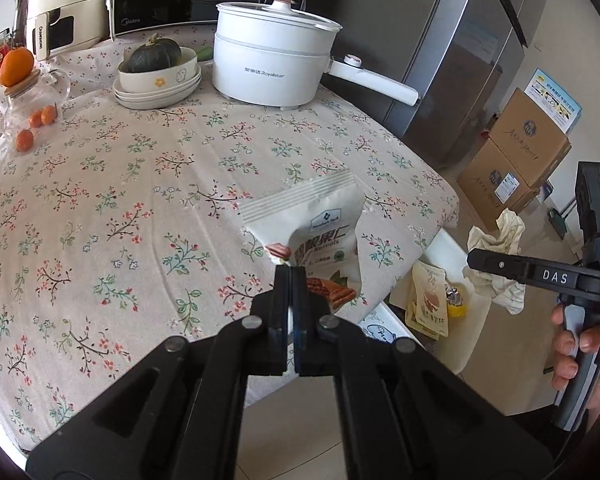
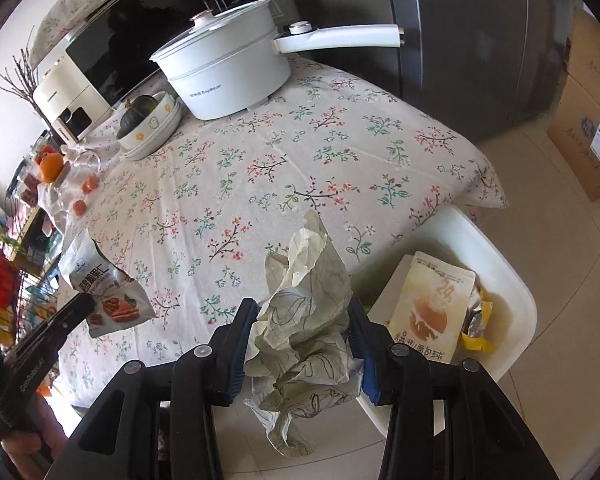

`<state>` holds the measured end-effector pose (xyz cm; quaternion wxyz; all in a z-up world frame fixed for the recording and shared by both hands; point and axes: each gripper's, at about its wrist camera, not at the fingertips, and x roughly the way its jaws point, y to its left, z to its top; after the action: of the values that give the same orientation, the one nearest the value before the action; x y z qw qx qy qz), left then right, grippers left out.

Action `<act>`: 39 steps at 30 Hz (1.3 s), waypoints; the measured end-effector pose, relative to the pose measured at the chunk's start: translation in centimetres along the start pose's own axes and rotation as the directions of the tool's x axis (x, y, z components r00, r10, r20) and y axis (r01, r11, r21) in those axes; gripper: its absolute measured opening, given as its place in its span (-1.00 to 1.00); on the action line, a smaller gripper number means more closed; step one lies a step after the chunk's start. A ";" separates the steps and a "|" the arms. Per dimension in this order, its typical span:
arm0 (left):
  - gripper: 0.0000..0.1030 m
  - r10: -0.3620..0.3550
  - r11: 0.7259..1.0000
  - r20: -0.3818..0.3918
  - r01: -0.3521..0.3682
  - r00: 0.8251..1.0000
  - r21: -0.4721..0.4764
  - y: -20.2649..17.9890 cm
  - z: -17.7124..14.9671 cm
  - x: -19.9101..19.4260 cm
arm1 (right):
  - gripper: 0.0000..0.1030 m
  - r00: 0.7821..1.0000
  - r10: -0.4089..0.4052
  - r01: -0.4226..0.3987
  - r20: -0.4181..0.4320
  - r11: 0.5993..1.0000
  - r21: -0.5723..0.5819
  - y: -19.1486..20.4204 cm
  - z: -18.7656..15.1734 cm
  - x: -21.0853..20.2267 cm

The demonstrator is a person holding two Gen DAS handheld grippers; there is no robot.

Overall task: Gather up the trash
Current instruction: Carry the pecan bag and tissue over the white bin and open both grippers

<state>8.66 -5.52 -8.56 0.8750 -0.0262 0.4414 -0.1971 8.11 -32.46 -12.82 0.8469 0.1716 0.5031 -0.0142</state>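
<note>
Both my tongs carry trash near the white plastic bin [image 2: 512, 280] by the floral-clothed table [image 1: 140, 200].

My left gripper [image 1: 291, 270] is clamped on the lower edge of the white pecan snack pouch [image 1: 320, 228], which stands upright over the table edge beside the bin; my fingers hide its bottom. My right gripper [image 2: 302, 320] holds a crumpled printed paper wad [image 2: 312, 300] half-wide, just beside the bin; its long axis runs upward. A tan snack bag [image 2: 432, 312] lies inside the bin, other scraps unclear.
</note>
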 end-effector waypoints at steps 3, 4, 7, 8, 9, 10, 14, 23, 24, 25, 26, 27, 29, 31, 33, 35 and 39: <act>-0.96 -0.023 0.999 -0.025 0.024 0.999 0.036 -1.7 -0.5 0.9 | -0.10 1.000 -0.014 0.015 -0.008 0.999 0.052 -2.4 -0.1 -0.3; -0.96 -0.032 0.998 -0.034 0.033 0.999 0.051 -2.3 -0.8 1.2 | -0.10 1.000 -0.021 0.021 -0.013 0.998 0.063 -3.1 -0.2 -0.3; -0.96 -0.060 0.993 -0.051 0.065 0.997 0.095 -4.4 -1.2 1.9 | -0.10 0.999 -0.031 0.033 -0.028 0.995 0.094 -5.0 -0.4 -0.3; -0.96 -0.067 0.991 -0.057 0.073 0.996 0.111 -5.1 -1.3 2.2 | -0.10 0.999 -0.034 0.037 -0.030 0.994 0.102 -5.7 -0.5 -0.4; -0.96 -0.074 0.989 -0.064 0.082 0.995 0.127 -5.8 -1.4 2.5 | -0.10 0.999 -0.041 0.044 -0.033 0.993 0.108 -6.2 -0.6 -0.4; -0.96 -0.080 0.986 -0.071 0.089 0.994 0.142 -6.6 -1.6 2.9 | -0.10 0.998 -0.048 0.052 -0.036 0.992 0.112 -6.7 -0.7 -0.5; -0.96 -0.095 0.975 -0.092 0.112 0.991 0.194 -9.3 -1.9 4.4 | -0.10 0.997 -0.065 0.070 -0.046 0.989 0.132 -8.6 -1.1 -0.7; -0.95 -0.109 0.961 -0.124 0.136 0.986 0.241 -13.4 -1.9 8.3 | -0.08 0.995 -0.080 0.089 -0.061 0.981 0.174 -11.7 -1.3 -1.4; -0.95 -0.105 0.961 -0.127 0.134 0.986 0.242 -13.6 -2.0 8.6 | -0.08 0.995 -0.082 0.092 -0.064 0.981 0.172 -11.9 -1.3 -1.3; -0.95 -0.103 0.961 -0.130 0.132 0.986 0.244 -13.8 -2.1 8.9 | -0.08 0.994 -0.085 0.096 -0.067 0.981 0.170 -12.0 -1.2 -1.2; -0.95 -0.099 0.961 -0.132 0.130 0.986 0.245 -14.0 -2.1 9.1 | -0.08 0.994 -0.087 0.098 -0.070 0.981 0.168 -12.2 -1.2 -1.2; -0.95 -0.096 0.961 -0.132 0.127 0.987 0.247 -14.1 -2.1 9.3 | -0.08 0.993 -0.088 0.100 -0.074 0.981 0.167 -12.3 -1.2 -1.1; -0.94 -0.093 0.960 -0.129 0.124 0.987 0.253 -14.3 -2.2 9.6 | -0.08 0.993 -0.092 0.104 -0.078 0.980 0.168 -12.6 -1.1 -1.0; -0.92 -0.100 0.957 -0.123 0.130 0.987 0.258 -14.3 -2.1 9.8 | -0.08 0.992 -0.096 0.108 -0.081 0.980 0.167 -12.9 -1.0 -1.0; -0.83 -0.100 0.956 -0.111 0.126 0.989 0.265 -14.2 -2.0 9.8 | -0.08 0.992 -0.100 0.113 -0.080 0.979 0.169 -13.1 -1.0 -1.0; -0.16 -0.101 0.957 -0.107 0.126 0.989 0.261 -14.1 -1.8 9.7 | -0.08 0.991 -0.105 0.118 -0.079 0.978 0.173 -13.3 -0.9 -1.1; 0.34 -0.092 0.970 -0.069 0.105 0.993 0.218 -13.2 -1.1 7.9 | -0.08 0.991 -0.105 0.119 -0.080 0.976 0.183 -13.6 -0.8 -1.2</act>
<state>7.78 -20.46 -12.35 0.8483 0.0556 0.4403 -0.2888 4.17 -45.19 -15.95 0.8067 0.2222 0.5378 -0.1031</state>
